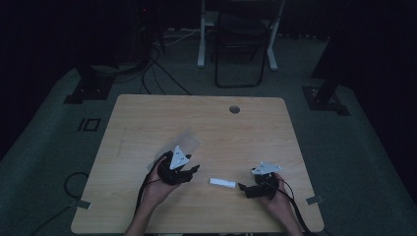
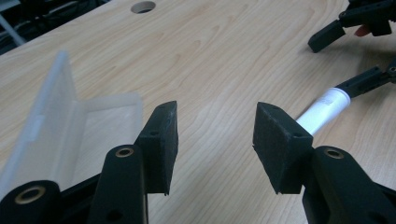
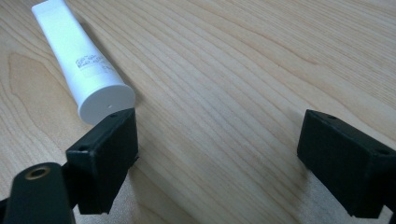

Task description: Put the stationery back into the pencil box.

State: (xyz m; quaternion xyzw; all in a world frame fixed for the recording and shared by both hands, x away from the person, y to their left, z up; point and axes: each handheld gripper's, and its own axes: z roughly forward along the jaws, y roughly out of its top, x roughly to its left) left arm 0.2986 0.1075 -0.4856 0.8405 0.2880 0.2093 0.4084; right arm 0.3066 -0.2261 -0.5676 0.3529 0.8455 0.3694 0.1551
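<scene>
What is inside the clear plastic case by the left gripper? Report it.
The clear plastic case lies open; the visible part of its tray looks empty. The left gripper covers its near end. The white tube lies outside on the table.

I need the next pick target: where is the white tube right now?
In the high view the white tube lies on the table between the left gripper and right gripper, its cap end nearest the right one.
</scene>
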